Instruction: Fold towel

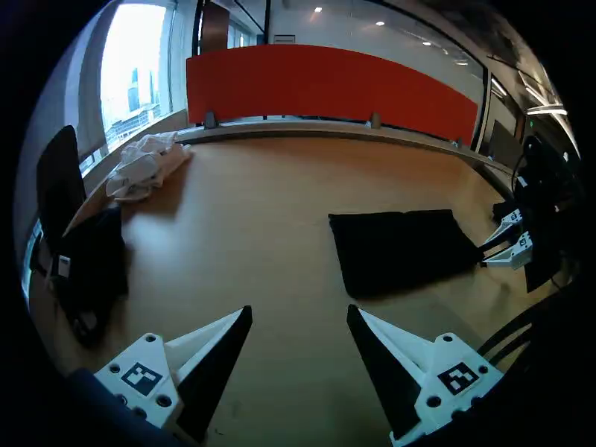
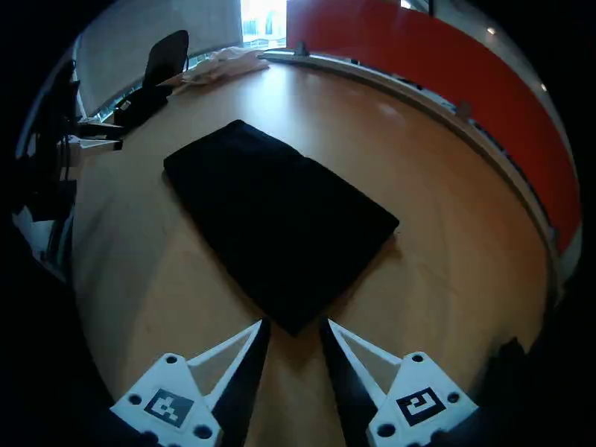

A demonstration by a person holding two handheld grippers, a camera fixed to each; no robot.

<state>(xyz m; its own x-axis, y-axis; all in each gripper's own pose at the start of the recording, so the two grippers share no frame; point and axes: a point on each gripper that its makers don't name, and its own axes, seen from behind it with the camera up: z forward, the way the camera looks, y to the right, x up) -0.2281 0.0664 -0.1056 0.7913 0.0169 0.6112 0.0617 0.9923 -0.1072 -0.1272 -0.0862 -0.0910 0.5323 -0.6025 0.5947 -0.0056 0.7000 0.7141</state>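
Observation:
A black towel (image 1: 398, 249) lies flat on the wooden table (image 1: 261, 223) as a rectangle. My left gripper (image 1: 298, 313) hovers over bare table well short of the towel, open wide with nothing between its fingers. The right gripper (image 1: 514, 238) shows at the towel's far right edge. In the right gripper view the towel (image 2: 276, 216) stretches away, and its near corner reaches just between the fingertips of my right gripper (image 2: 293, 324). The jaws there stand partly apart and do not press on the cloth. The left gripper (image 2: 97, 138) shows far off at the left.
A crumpled white cloth pile (image 1: 145, 164) sits at the table's back left. A black chair (image 1: 59, 186) and a dark bag (image 1: 93, 268) stand by the left edge. A red partition (image 1: 328, 82) runs along the table's far side.

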